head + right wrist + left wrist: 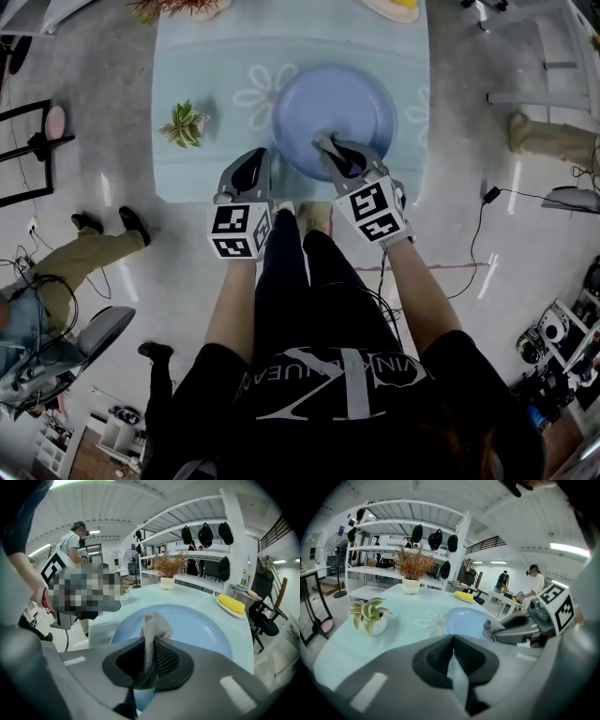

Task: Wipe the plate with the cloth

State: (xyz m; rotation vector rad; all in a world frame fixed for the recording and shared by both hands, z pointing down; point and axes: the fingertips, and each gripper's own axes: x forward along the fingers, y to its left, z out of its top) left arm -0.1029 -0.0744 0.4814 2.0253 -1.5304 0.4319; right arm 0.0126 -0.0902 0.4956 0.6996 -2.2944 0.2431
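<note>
While your right tool (328, 148) pinches the grey cloth (153, 629) over the blue plate's (342, 98) near rim, your left tool (251, 169), closed and empty, hovers just left (potted plant (185, 124) farther left) at the pale table's (202, 66) near edge.

Bright, even indoor light comes from ceiling strip lamps (569, 549), which flare white in both gripper views. The table (197, 169) carries pale glare bands, and the plant (185, 124) casts only a faint shadow. Both gripper views bulge strongly and darken at the corners. The left tongs (453, 638), close to the lens, look soft; the cloth (154, 626) stays crisp. The far shelves (393, 550) seem slightly hazy.
</note>
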